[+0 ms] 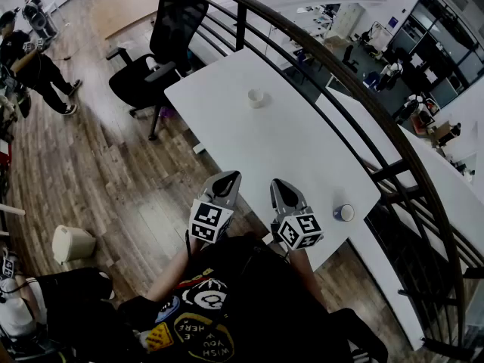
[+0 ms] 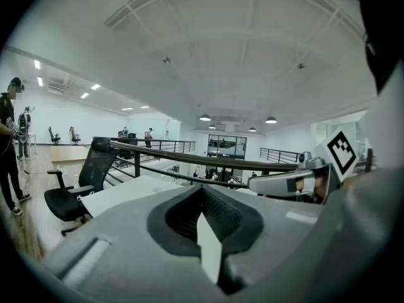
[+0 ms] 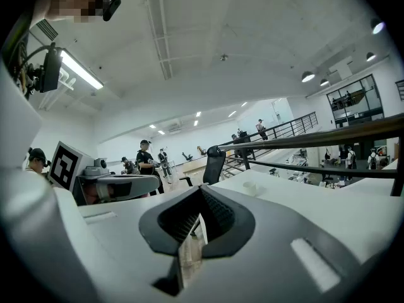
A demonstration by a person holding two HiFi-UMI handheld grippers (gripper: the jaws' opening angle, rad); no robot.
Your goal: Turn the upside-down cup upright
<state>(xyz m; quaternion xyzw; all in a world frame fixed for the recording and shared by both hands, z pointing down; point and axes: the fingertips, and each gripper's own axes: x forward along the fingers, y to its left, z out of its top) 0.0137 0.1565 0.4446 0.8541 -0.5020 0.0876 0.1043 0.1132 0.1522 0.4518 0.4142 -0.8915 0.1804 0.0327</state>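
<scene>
Cup [image 1: 257, 97] distant, orientation indistinct

Round print [image 1: 203, 337] on person's shirt [image 1: 253, 278], upside-down words "WISH", "YOU", "HERE"

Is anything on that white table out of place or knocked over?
Nothing spilled or broken. The small white cup far across the table seems to stand mouth down; a round thing sits close to the near edge.

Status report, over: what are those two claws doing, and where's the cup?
Left gripper and right gripper both shut, empty, at white table's near edge. Small white cup untouched at far end. Nothing between; small round object off right.
</scene>
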